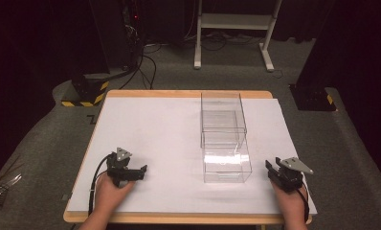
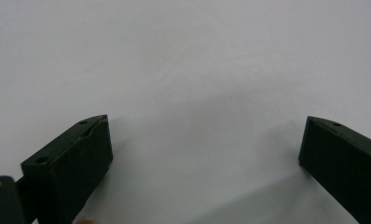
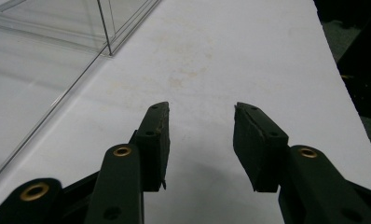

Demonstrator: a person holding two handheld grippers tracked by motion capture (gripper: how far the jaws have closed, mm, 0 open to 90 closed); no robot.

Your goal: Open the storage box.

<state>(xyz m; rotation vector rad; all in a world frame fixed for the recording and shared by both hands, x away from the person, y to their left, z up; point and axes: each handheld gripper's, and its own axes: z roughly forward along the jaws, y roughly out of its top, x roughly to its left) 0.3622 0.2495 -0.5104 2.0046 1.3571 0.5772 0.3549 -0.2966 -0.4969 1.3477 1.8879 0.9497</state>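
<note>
White surface [image 1: 155,124]: clear boxes [image 1: 224,139] run lengthwise away, nearer the right gripper [image 3: 200,116]; both grippers' fingers open, empty.

Two clear boxes [image 1: 224,139] sit end to end right of the table's [image 1: 145,120] centre, the nearer one just short of the front edge. Left gripper [image 1: 136,173] near the front-left corner, right gripper [image 1: 271,168] near the front-right corner (boxes between them).
</note>
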